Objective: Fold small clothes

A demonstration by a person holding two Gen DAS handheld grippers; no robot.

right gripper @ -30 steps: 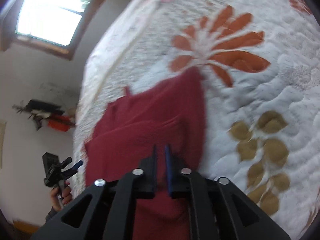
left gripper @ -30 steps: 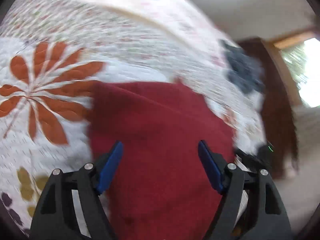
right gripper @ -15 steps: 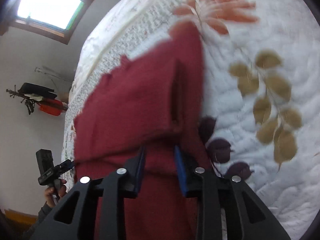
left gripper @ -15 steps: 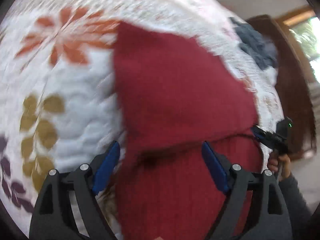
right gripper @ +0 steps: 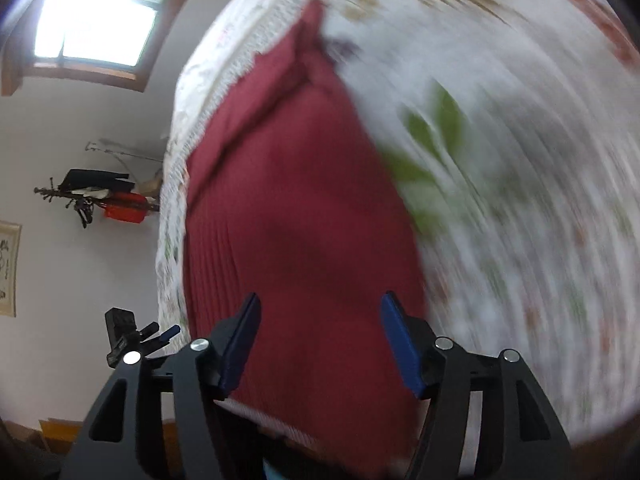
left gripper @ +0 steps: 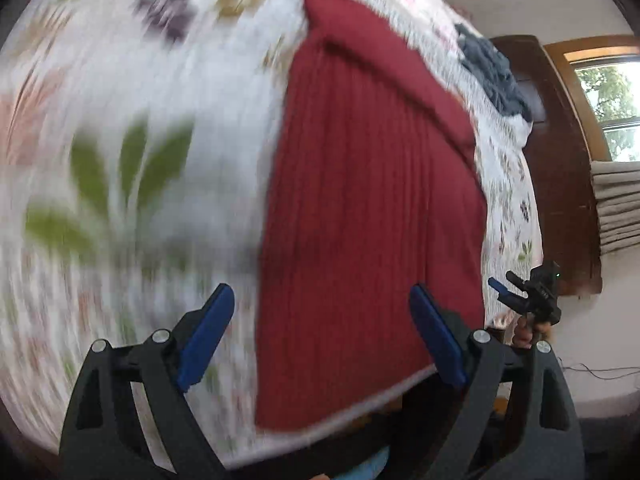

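Note:
A dark red ribbed garment [left gripper: 372, 208] lies flat on the floral quilt [left gripper: 132, 92], folded into a long strip that reaches the bed's near edge. My left gripper [left gripper: 320, 332] is open above its near left part, nothing between the blue pads. The right wrist view shows the same red garment [right gripper: 296, 220] running away from the camera. Over its near end my right gripper [right gripper: 320, 340] is open and empty. Each view shows the other gripper small at its side: the right gripper [left gripper: 528, 292] with a hand, the left gripper [right gripper: 132, 336].
A grey-blue garment [left gripper: 492, 72] lies bunched at the far side of the bed. Beyond it stand a dark wooden headboard [left gripper: 560, 160] and a window [left gripper: 608, 108]. A wall rack [right gripper: 96, 196] with dark and red items hangs left of the bed. The quilt is motion-blurred.
Both grippers pulled back toward the near edge of the bed. The right gripper, shut on the red garment a second ago, has opened and let it go. The garment now lies flat, folded.

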